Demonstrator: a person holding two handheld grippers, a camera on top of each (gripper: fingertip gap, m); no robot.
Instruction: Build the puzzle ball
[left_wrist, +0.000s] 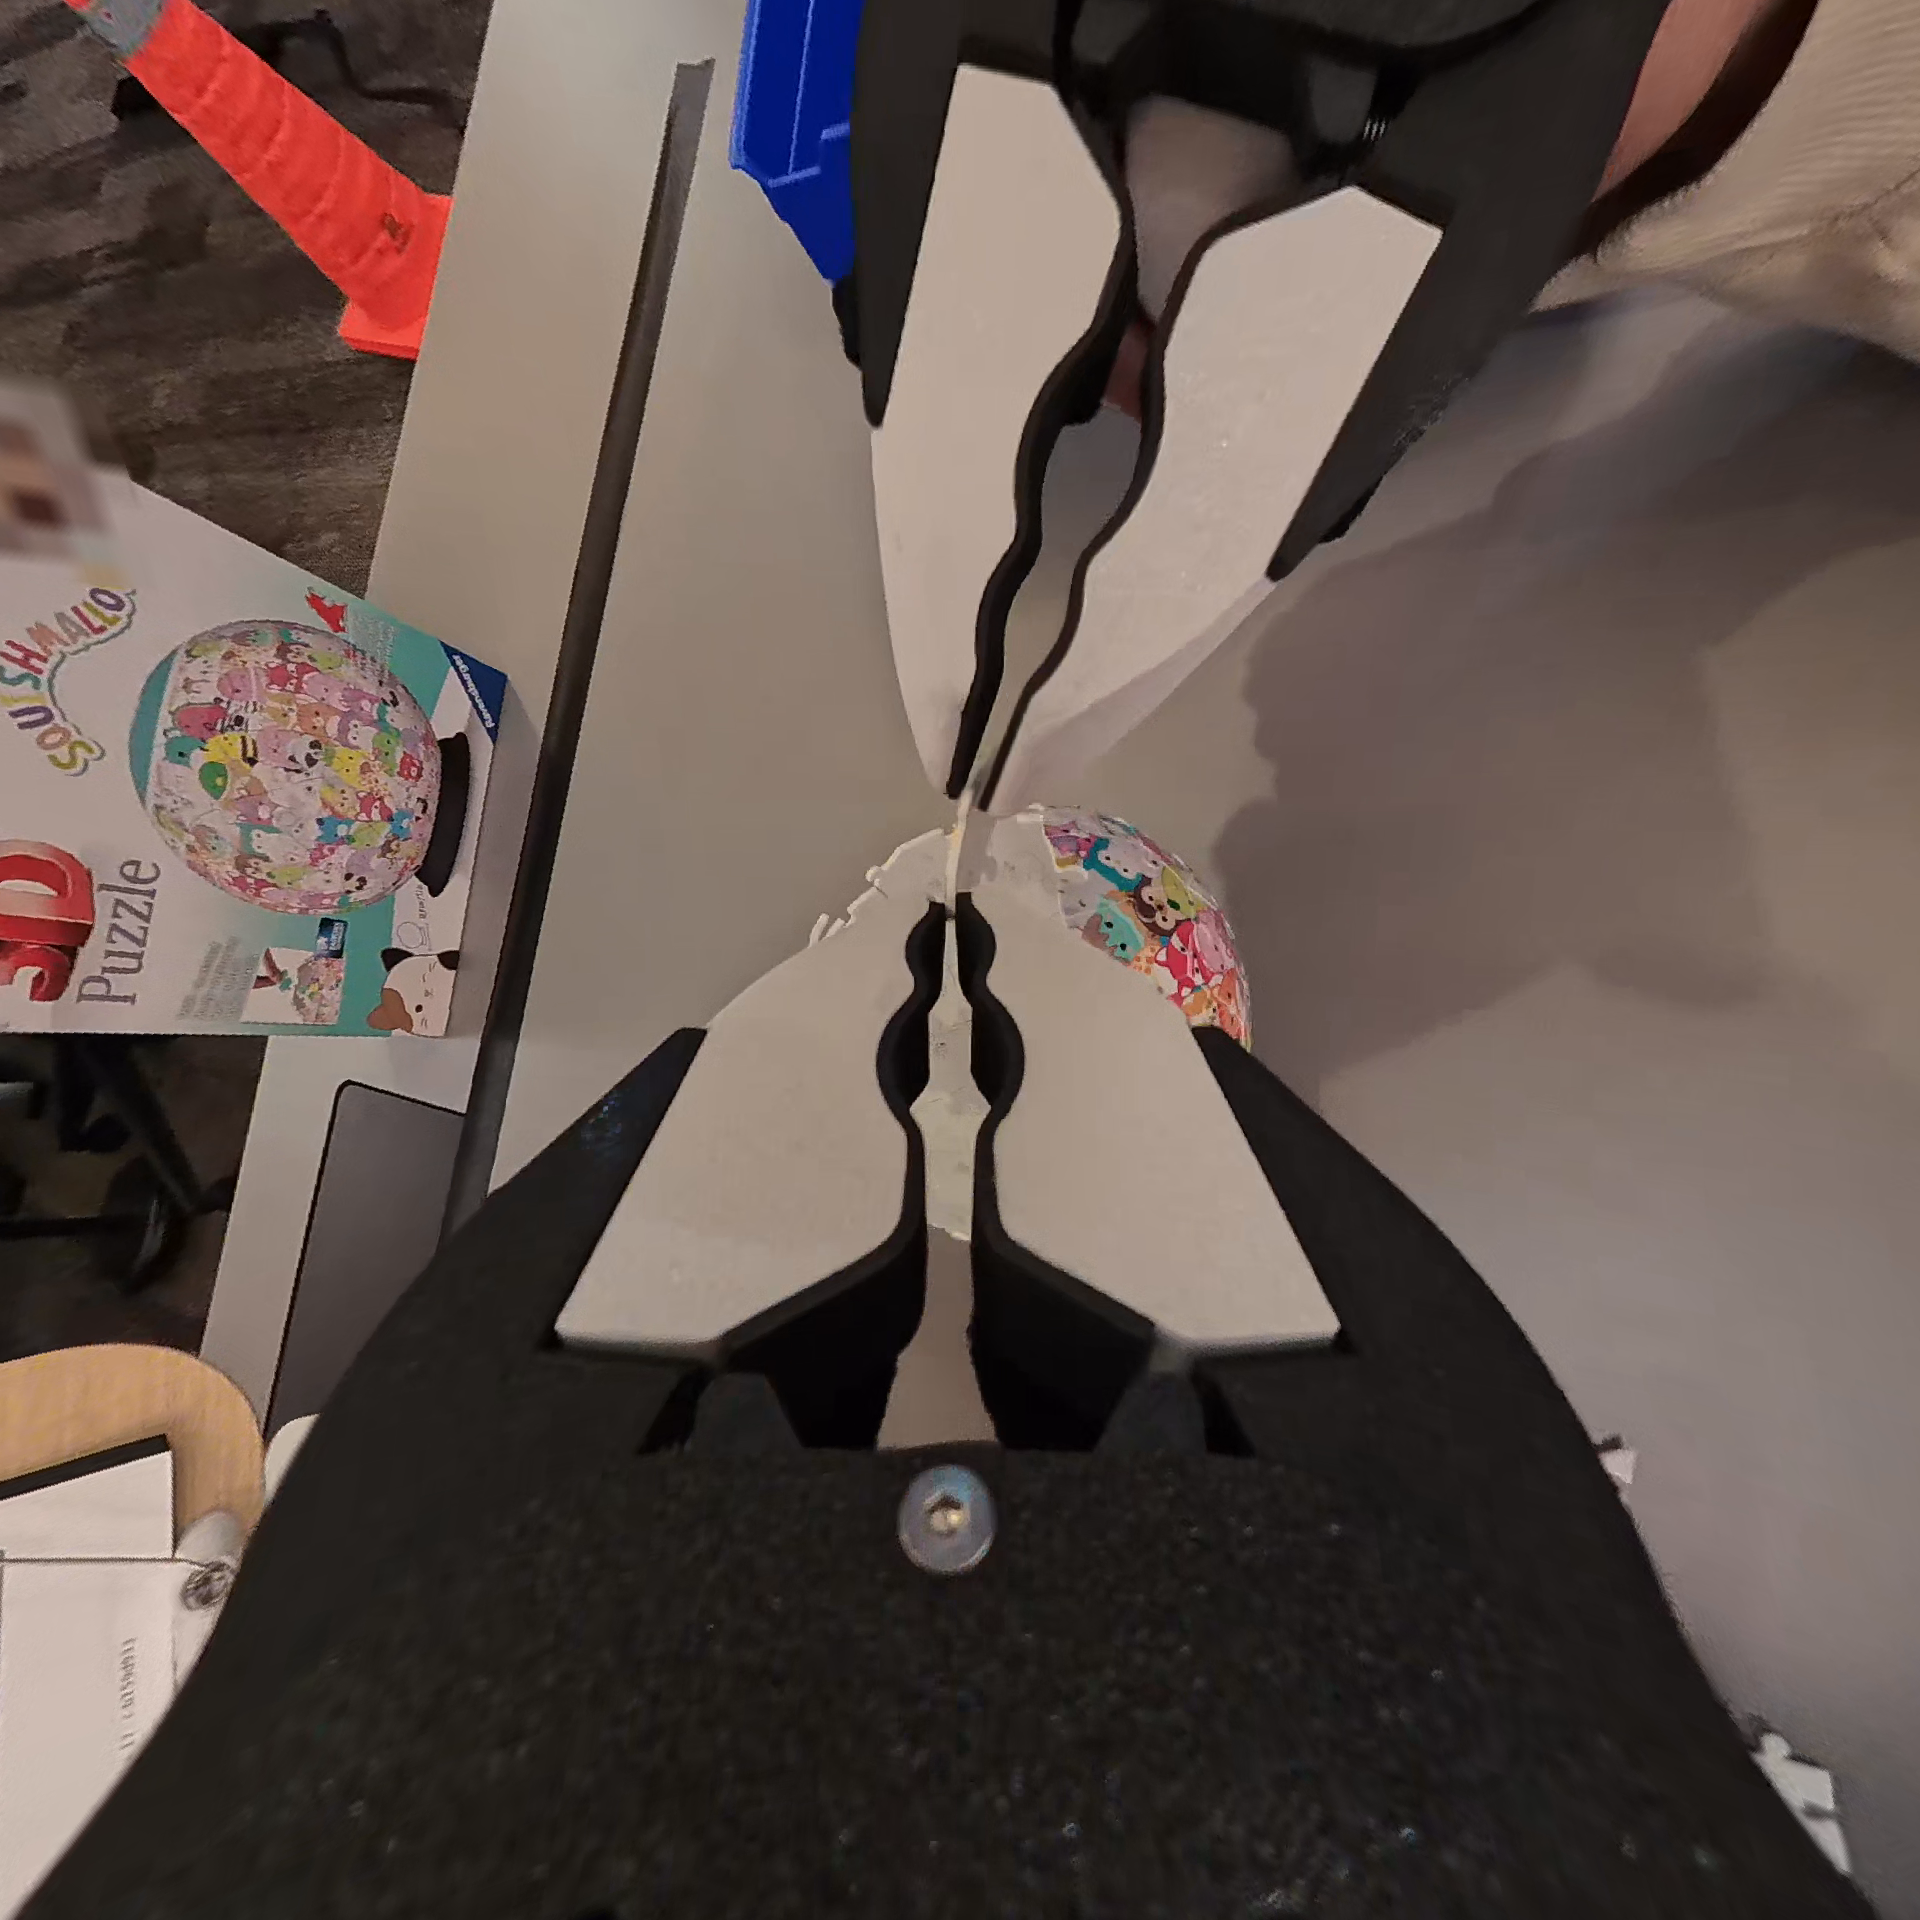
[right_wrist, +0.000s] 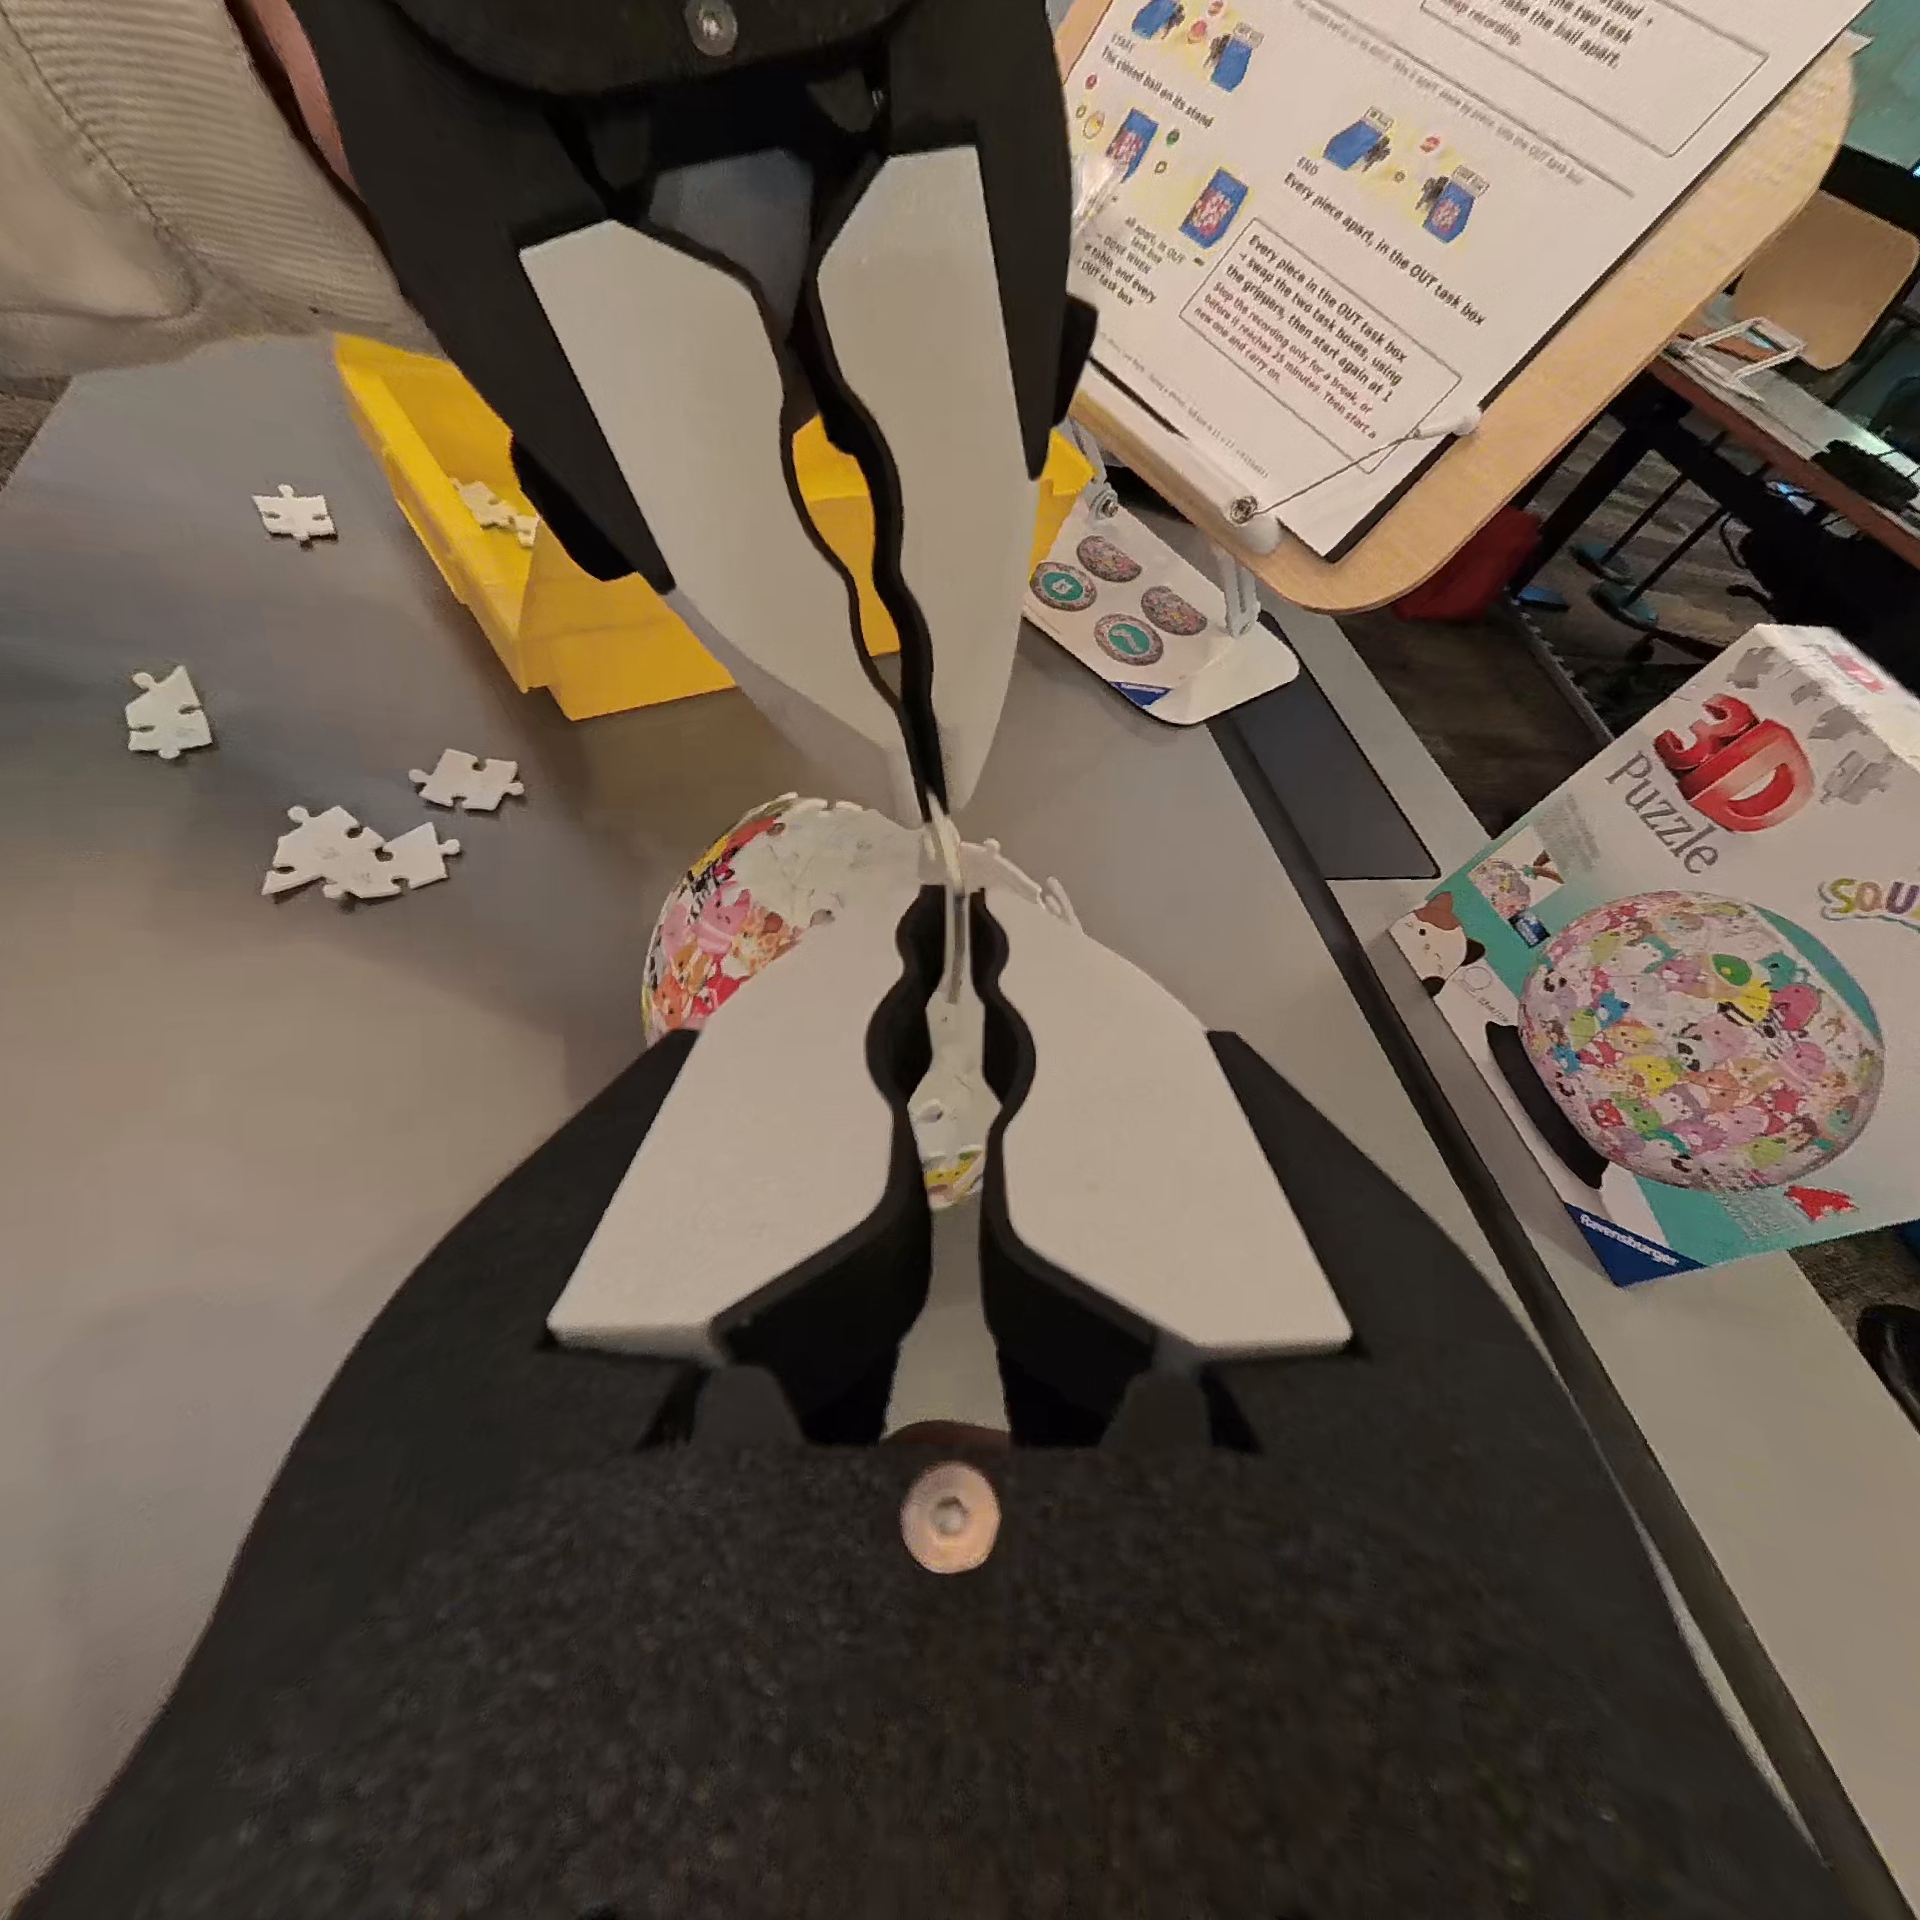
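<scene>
The puzzle ball (right_wrist: 727, 925), half built, sits mid-frame on the grey table (right_wrist: 260, 1143), both the left gripper (left_wrist: 951, 914) and right gripper (right_wrist: 951, 914) pinched narrow onto its white rim pieces.

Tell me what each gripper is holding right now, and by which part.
Both the left gripper and right gripper pinch the half-built puzzle ball at its open white rim, tips meeting.
</scene>
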